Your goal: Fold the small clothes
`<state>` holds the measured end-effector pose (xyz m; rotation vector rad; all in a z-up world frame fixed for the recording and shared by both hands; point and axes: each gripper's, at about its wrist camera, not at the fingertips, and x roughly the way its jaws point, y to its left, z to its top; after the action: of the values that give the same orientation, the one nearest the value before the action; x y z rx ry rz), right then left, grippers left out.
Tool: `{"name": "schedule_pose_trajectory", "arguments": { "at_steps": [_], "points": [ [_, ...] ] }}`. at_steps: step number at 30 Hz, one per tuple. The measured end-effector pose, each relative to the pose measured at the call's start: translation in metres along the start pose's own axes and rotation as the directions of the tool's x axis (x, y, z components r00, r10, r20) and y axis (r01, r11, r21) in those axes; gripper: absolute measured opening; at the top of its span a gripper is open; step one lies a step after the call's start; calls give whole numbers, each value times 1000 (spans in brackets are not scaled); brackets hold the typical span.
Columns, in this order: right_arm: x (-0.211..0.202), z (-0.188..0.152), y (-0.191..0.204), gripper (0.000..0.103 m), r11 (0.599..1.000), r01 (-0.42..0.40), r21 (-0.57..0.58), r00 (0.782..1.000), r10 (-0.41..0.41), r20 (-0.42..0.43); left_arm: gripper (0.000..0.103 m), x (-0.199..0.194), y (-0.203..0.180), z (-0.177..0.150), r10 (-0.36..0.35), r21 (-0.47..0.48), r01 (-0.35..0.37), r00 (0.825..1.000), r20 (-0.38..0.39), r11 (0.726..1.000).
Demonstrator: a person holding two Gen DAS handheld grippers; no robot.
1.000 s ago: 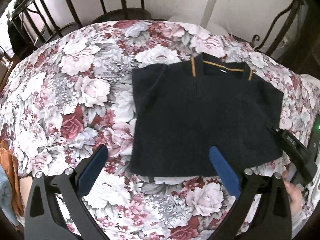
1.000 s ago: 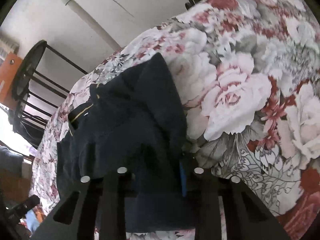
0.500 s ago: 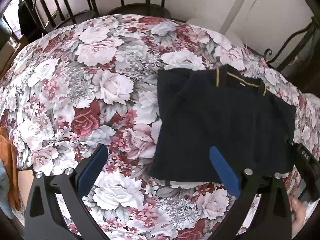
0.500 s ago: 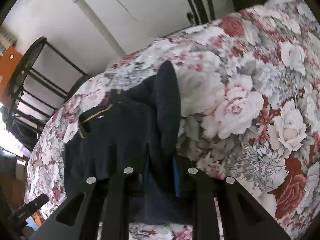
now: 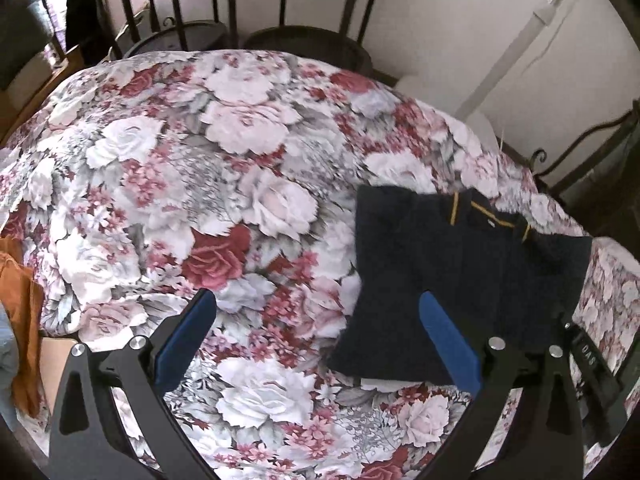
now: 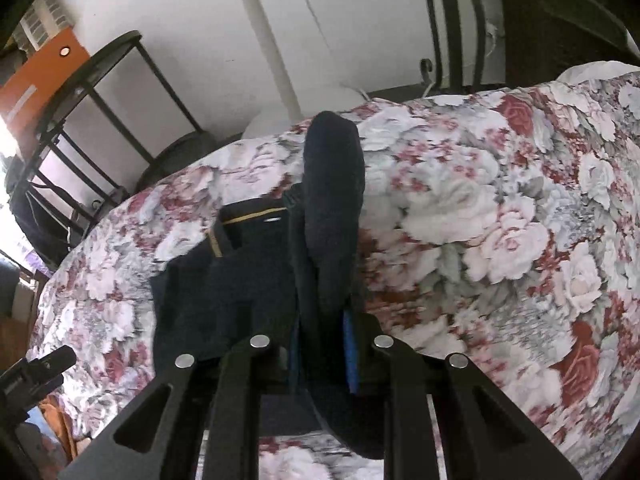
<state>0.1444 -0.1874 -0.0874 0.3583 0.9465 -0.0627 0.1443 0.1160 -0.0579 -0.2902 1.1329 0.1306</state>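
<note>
navy sweater (image 5: pixel 460 280), collar away, in right tongs (image 6: pixel 320 344) (left tongs (image 5: pixel 316 332) wide)

One dark navy sweater (image 5: pixel 460 280) with two mustard collar stripes, lying on one floral cloth (image 5: pixel 200 184). Two grippers: left gripper (image 5: pixel 316 336) with two blue pads, right gripper (image 6: pixel 320 344) with two blue pads. At least three metal chairs (image 5: pixel 304 36) round the far edge. One white pipe (image 6: pixel 264 36) on the wall. One orange garment (image 5: pixel 20 320) at the left edge.
</note>
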Motion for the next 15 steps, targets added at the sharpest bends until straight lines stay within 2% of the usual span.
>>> {"name": "schedule_pose_trajectory", "arguments": {
  "at_steps": [6,11,15],
  "points": [
    [6,-5,50,17,998,-10,-65,1000,9,-18,99,-2,19,10,-27,-48,27,1000,1,998],
    [20,-18,88,17,994,-45,-96,998,41,-47,99,6,25,15,27,-31,-27,1000,-14,999],
    [36,-36,110,17,992,-80,-93,994,72,-83,99,13,30,18,41,-36,-42,999,-31,998]
  ]
}}
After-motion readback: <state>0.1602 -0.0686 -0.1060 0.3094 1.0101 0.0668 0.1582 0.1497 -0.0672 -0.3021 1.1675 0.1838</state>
